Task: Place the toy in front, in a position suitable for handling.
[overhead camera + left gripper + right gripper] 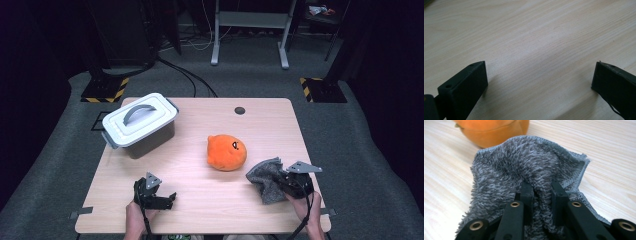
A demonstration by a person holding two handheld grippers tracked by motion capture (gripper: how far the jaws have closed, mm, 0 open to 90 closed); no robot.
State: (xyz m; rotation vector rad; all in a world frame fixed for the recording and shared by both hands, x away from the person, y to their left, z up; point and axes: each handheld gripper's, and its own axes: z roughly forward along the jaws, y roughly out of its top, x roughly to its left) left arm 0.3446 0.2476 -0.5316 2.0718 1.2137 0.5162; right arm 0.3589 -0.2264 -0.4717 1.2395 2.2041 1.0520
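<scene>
Light wooden table (200,200) across the middle of the high view, on grey carpet.

Grey lidded box (140,125) with a curved handle on its white lid, toward the table's upper left.

Round orange plush toy (226,152) just right of the frame's centre; in the right gripper view, its lower edge at the top left (491,131), just beyond the cloth.

Grey fluffy cloth (266,178) bunched at the lower right of the high view, just beside the plush toy, pinched at one fold and draped down onto the table; in the right gripper view, pile and stitched hem spreading across the centre (524,165).

Right hand-held gripper (295,181) at the lower right, held in a hand from the bottom edge; jaws drawn together and clamped on a fold of the cloth (541,195).

Left hand-held gripper (156,196) at the lower left, low over bare table, well apart from the box and the toy; jaws spread wide, only wood grain between them (539,75).
</scene>
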